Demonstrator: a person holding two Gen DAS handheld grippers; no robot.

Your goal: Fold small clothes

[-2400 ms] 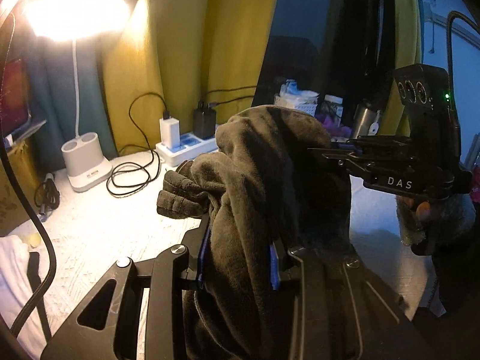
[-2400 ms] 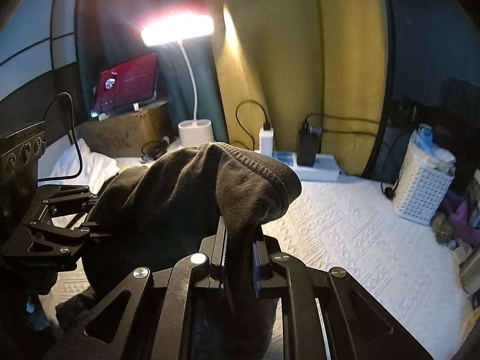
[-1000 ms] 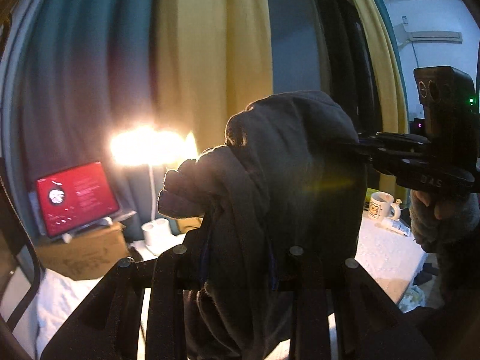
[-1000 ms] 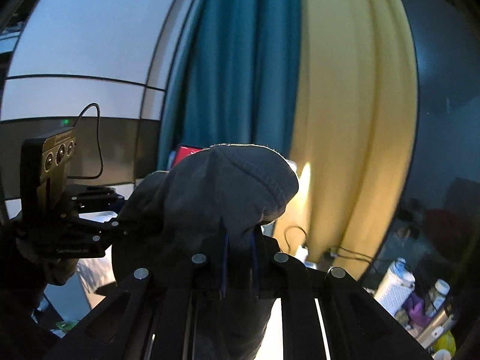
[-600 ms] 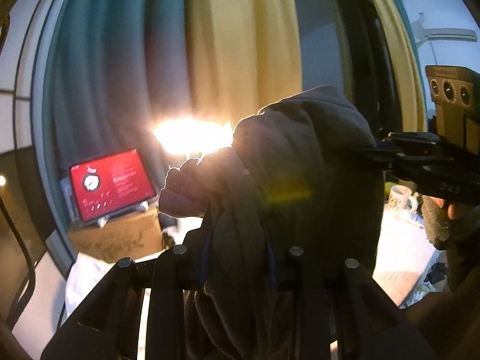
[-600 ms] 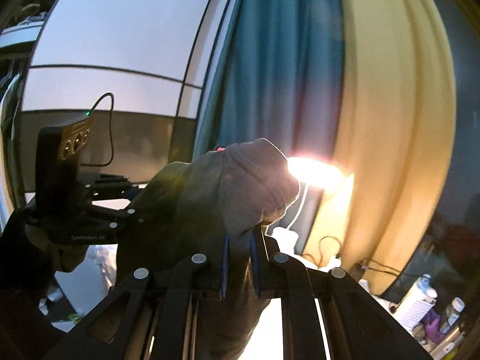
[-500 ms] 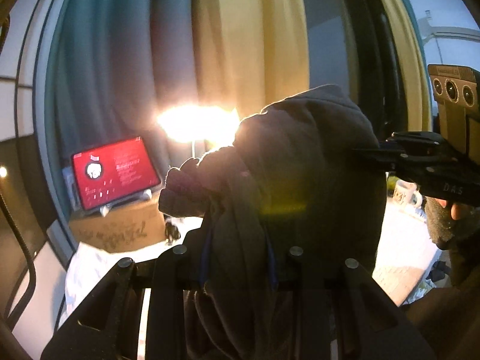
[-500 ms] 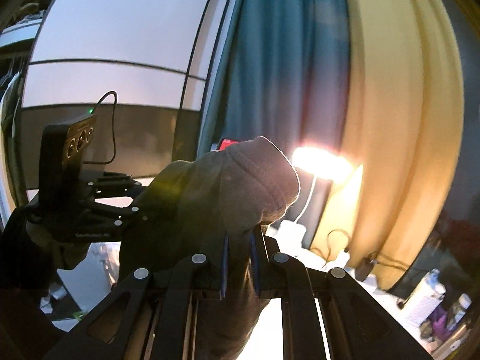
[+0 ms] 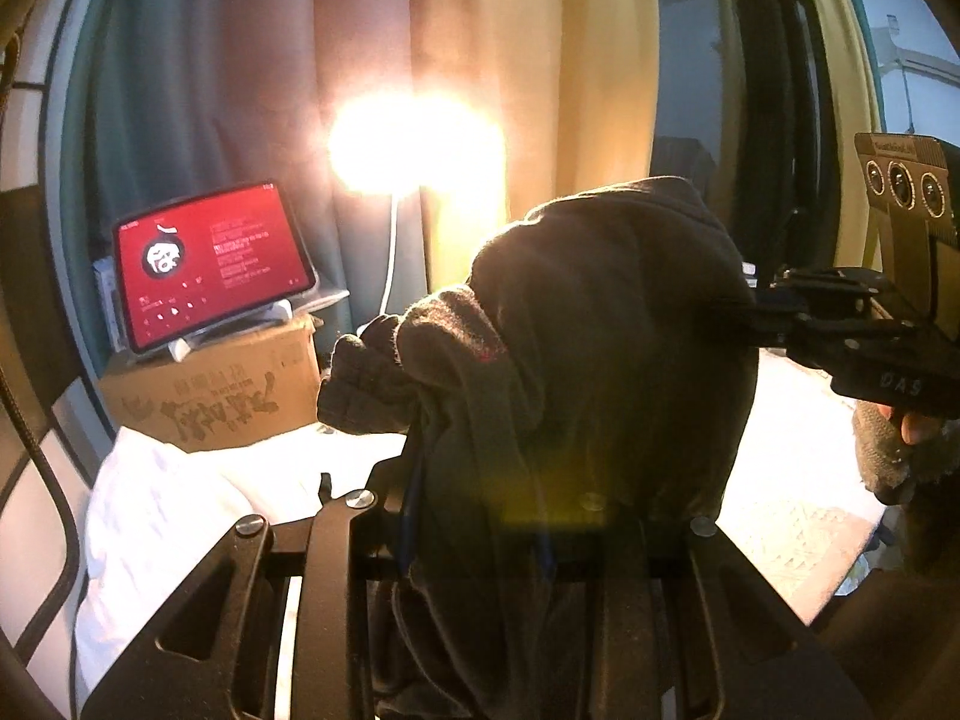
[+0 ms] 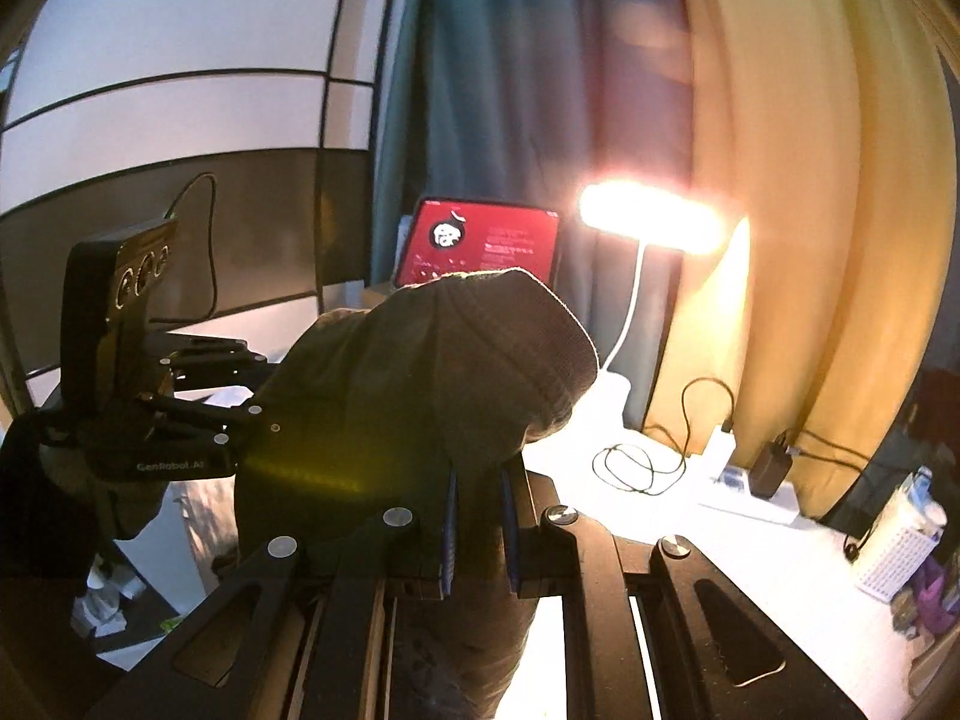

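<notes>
Setting: a dim room hung with teal and yellow curtains [image 10: 630, 138]. A white textured counter [image 10: 780, 588] carried a lit desk lamp [image 10: 648, 219], a red-screened tablet [image 9: 213, 264] propped on a cardboard box [image 9: 216, 390], a white power strip [image 10: 744, 495] with coiled cable, and a white basket [image 10: 894, 546] at the far right.

Item: one dark fleece garment [image 9: 600, 360], small and bunched, held in the air between the two tools and clear of the counter, its ribbed hem [image 10: 558, 360] uppermost in the right wrist view.

Change: a second earlier both views looked mostly at curtain and wall; now the counter, lamp base and box filled the lower background. Both tools had tipped forward and come down toward the counter, garment still between them. Judged, this marked the end of the lift and the start of laying the garment out flat for folding; no fold was yet made.

Left gripper [image 9: 480, 516]: fingers clenched on a thick gather of fleece, angled down toward the counter.

Right gripper [image 10: 477, 531]: blue-padded fingers pinched on a thinner edge of the same garment, likewise angled down. A gloved hand [image 9: 888, 444] carried it, at the right of the left wrist view.
</notes>
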